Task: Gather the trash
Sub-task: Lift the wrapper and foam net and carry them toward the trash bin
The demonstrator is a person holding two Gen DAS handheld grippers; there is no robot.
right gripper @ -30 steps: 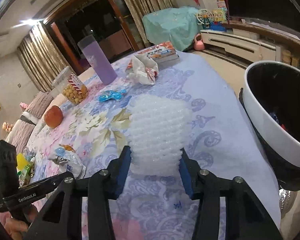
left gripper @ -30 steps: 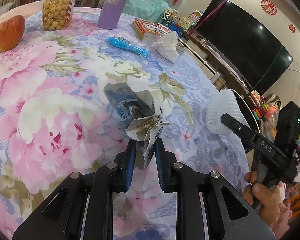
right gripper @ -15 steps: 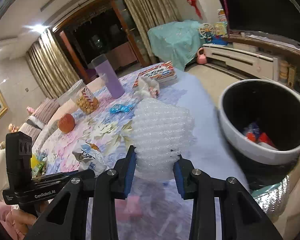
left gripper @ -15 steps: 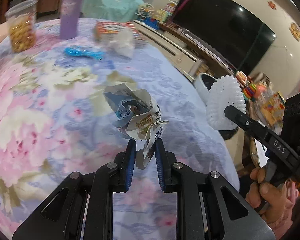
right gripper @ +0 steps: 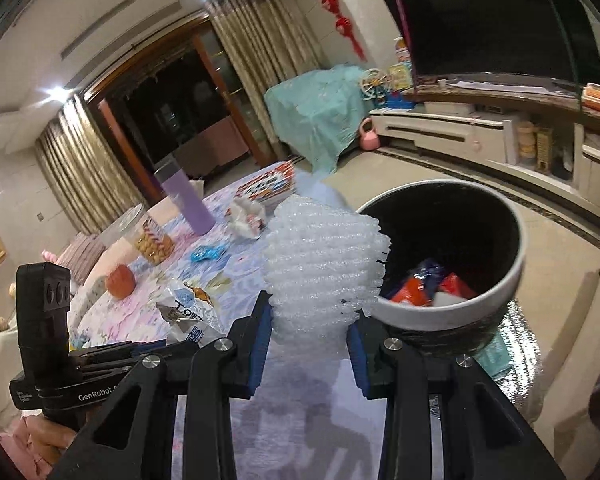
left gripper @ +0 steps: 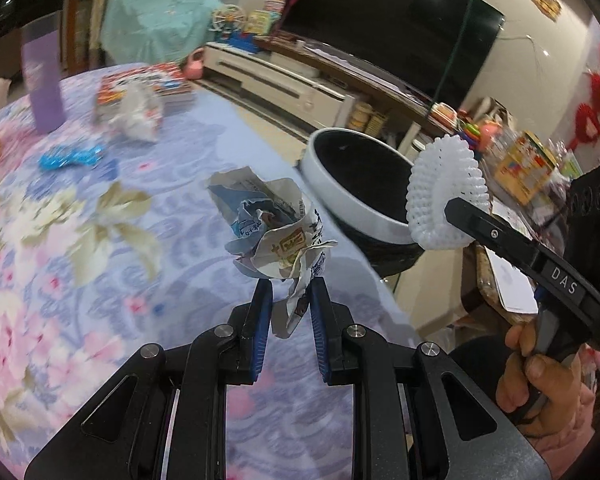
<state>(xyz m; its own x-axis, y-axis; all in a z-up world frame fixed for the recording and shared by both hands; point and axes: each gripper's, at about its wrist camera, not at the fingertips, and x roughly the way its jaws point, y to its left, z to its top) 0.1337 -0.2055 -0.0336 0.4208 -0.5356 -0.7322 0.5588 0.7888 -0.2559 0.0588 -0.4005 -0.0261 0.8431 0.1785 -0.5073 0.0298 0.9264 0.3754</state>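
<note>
Two grippers carry trash above the floral tablecloth (left gripper: pixel 100 240). Left gripper (left gripper: pixel 290 304) pinches the tail of a crumpled paper wrapper (left gripper: pixel 272 228) between its blue pads. Right gripper (right gripper: pixel 308 320) clamps a white foam fruit net (right gripper: pixel 324 268) at the near rim of the black bin (right gripper: pixel 460 308). Farther back lie a blue wrapper (left gripper: pixel 70 158) and a crumpled tissue (left gripper: pixel 138 114).

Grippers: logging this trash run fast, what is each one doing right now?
Left gripper: shut on the crumpled paper wrapper.
Right gripper: shut on the white foam net, beside the trash bin.
</note>
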